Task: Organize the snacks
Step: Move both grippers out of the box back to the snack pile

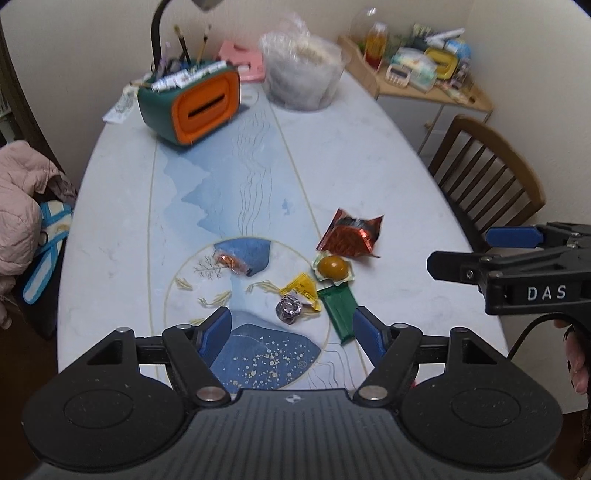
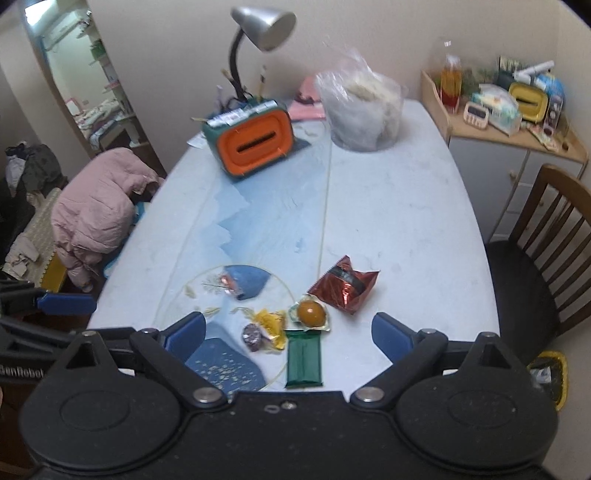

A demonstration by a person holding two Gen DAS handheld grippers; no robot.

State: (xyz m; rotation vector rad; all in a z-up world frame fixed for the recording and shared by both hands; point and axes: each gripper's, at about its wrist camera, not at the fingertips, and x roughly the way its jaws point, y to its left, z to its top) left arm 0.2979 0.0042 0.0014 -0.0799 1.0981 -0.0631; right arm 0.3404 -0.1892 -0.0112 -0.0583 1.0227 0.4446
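Observation:
Several snacks lie on a pale blue table (image 1: 369, 155) (image 2: 388, 206). A red foil packet (image 1: 351, 236) (image 2: 345, 288), a round amber sweet in an open wrapper (image 1: 332, 267) (image 2: 312, 313), a green bar (image 1: 340, 312) (image 2: 303, 356), a yellow packet (image 1: 304, 291) (image 2: 271, 325), a silver foil ball (image 1: 290, 310) (image 2: 253, 336) and an orange wrapped candy (image 1: 231, 262) (image 2: 229, 282). The candy, ball and yellow packet sit on a clear glass plate (image 1: 177, 306) (image 2: 173, 302). My left gripper (image 1: 291, 332) is open, above the plate's near side. My right gripper (image 2: 288, 332) is open, above the green bar.
An orange and green organiser box (image 1: 192, 103) (image 2: 251, 140) with a desk lamp (image 2: 262, 26) and a clear plastic bag (image 1: 301, 70) (image 2: 364, 107) stand at the far end. A wooden chair (image 1: 484, 173) (image 2: 546, 236) is on the right, a pink jacket (image 1: 22, 199) (image 2: 96, 210) on the left.

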